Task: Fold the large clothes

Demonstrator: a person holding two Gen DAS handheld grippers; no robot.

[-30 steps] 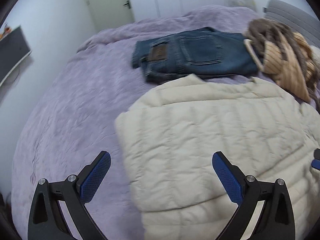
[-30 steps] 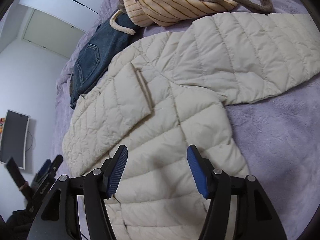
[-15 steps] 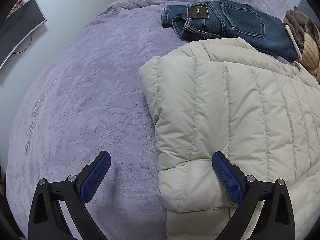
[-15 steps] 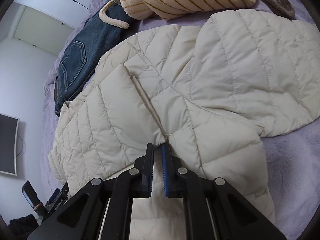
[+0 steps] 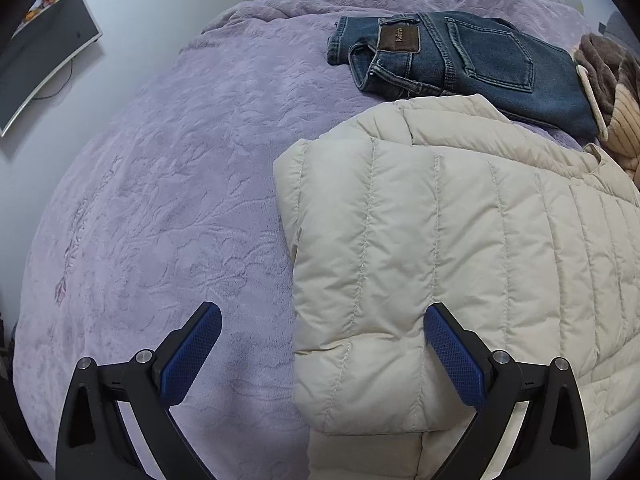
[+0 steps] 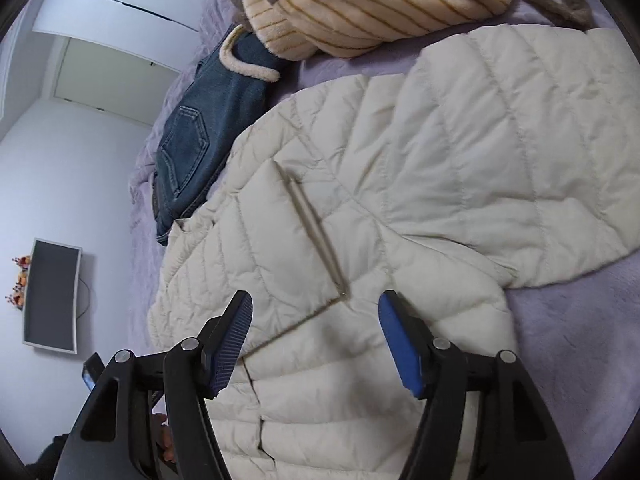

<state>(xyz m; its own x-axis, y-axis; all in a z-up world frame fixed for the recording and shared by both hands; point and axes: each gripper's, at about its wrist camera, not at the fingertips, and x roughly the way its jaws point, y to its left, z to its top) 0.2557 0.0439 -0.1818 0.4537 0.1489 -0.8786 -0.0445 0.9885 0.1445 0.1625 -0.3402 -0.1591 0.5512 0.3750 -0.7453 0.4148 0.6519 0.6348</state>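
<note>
A cream quilted puffer jacket (image 5: 460, 248) lies on the purple bed (image 5: 168, 208), one sleeve folded across its body. My left gripper (image 5: 320, 352) is open, low over the folded sleeve's cuff end; its right finger (image 5: 452, 352) presses against the fabric. In the right wrist view the jacket (image 6: 420, 184) spreads wide, its other sleeve reaching out to the right. My right gripper (image 6: 316, 340) is open and empty, just above the corner of the folded sleeve's cuff (image 6: 340, 292).
Folded blue jeans (image 5: 452, 60) lie at the far side of the bed, also in the right wrist view (image 6: 200, 148). A striped beige and brown plush garment (image 6: 360, 4) is heaped beside them. A monitor (image 5: 36, 56) hangs on the left wall.
My right gripper closed half a second ago at the sleeve's corner and now stands open, pulled back slightly. My left gripper moved lower and closer onto the folded sleeve's end.
</note>
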